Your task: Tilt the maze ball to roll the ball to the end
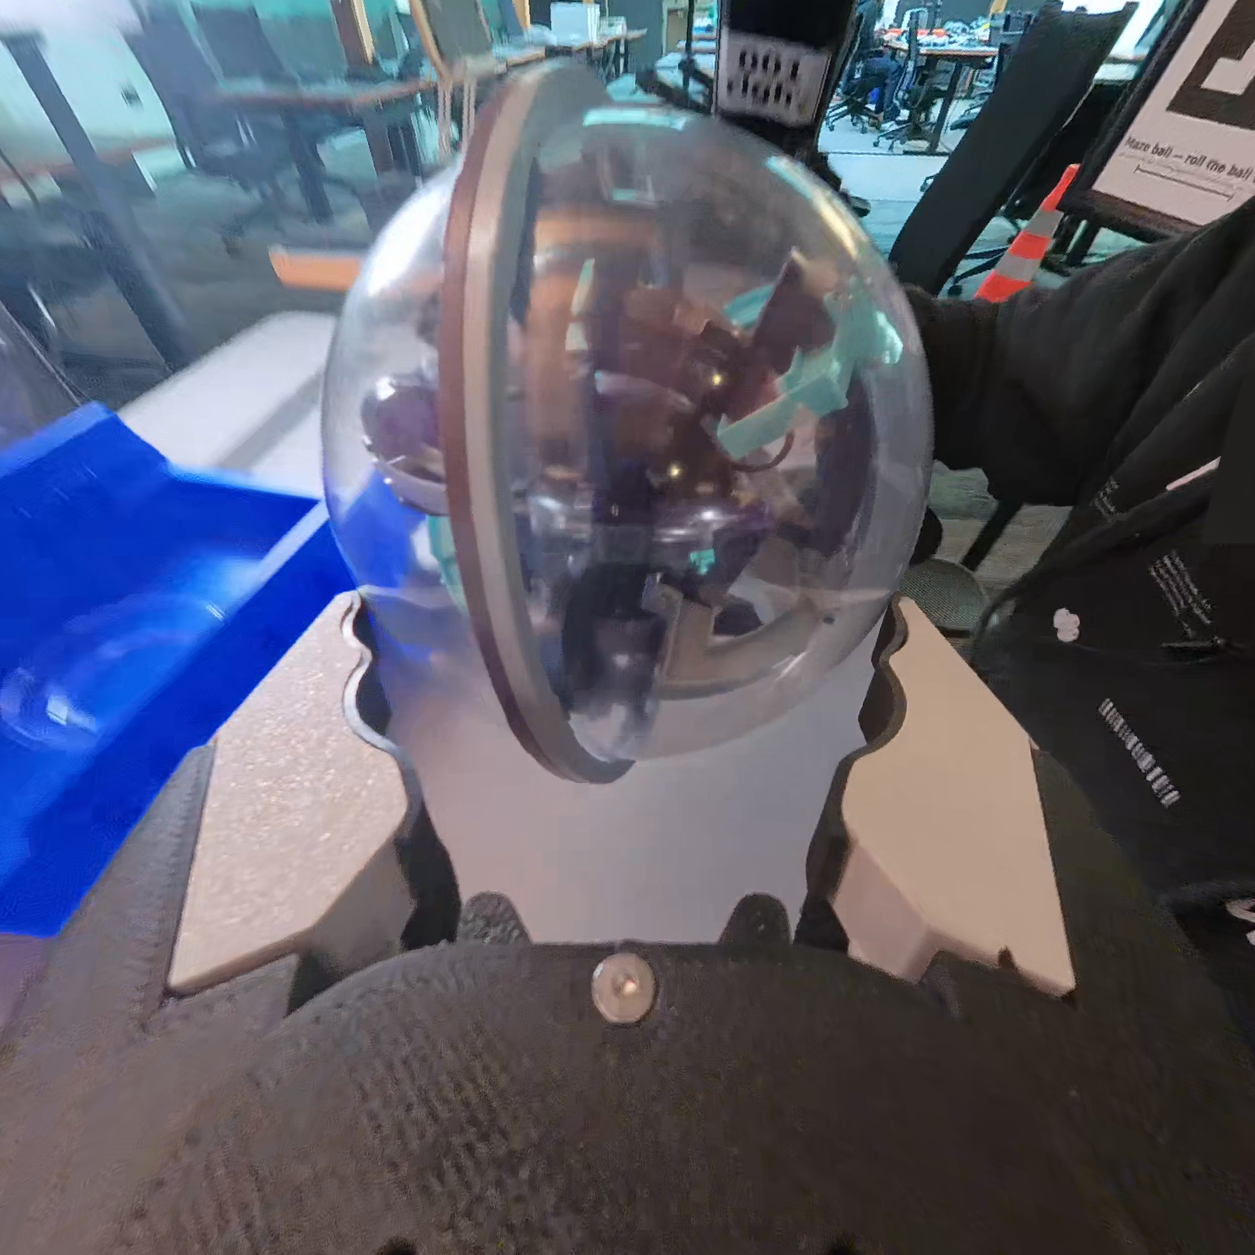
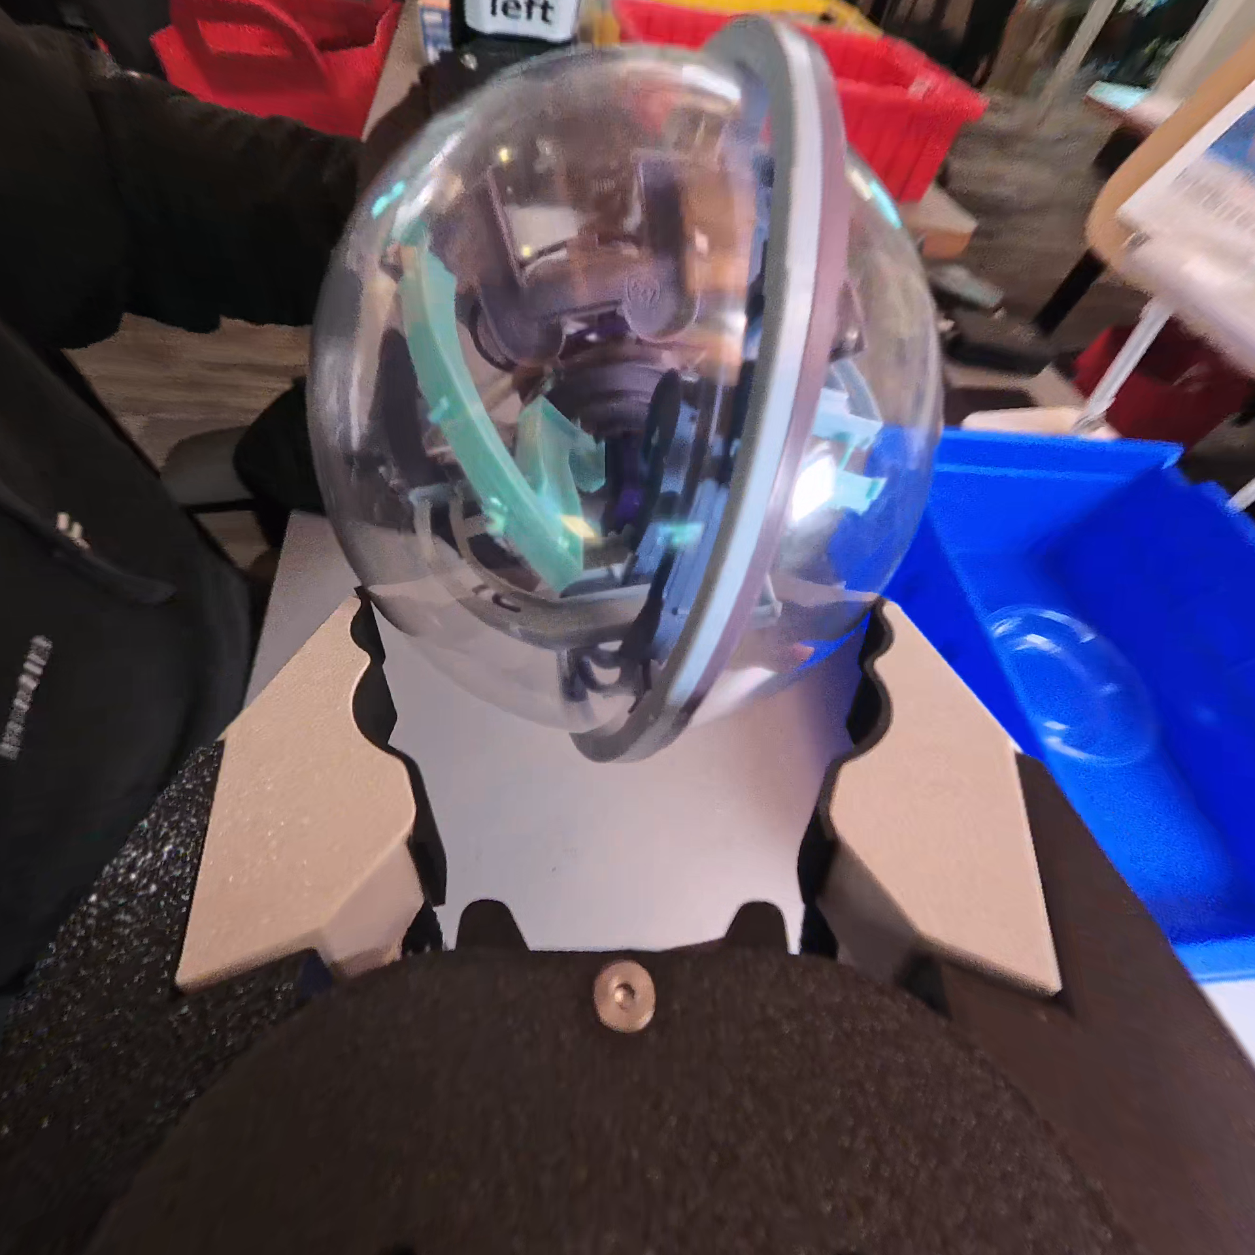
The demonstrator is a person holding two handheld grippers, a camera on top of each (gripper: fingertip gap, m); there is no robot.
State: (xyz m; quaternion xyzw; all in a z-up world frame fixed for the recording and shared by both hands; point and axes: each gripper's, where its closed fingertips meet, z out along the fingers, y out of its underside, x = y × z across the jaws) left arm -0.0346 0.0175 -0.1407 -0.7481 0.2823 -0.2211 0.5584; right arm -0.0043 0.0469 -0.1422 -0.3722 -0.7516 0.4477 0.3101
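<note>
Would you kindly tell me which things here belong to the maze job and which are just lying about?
For the job:
- maze ball
- left hand-held gripper
- right hand-held gripper

Lying about:
- blue bin holding a clear dome
- red bins
- orange cone
- sign board

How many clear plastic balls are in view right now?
2. The maze ball sits between both grippers' fingers; a second clear ball lies in the blue bin. The bin may hide more.
</note>
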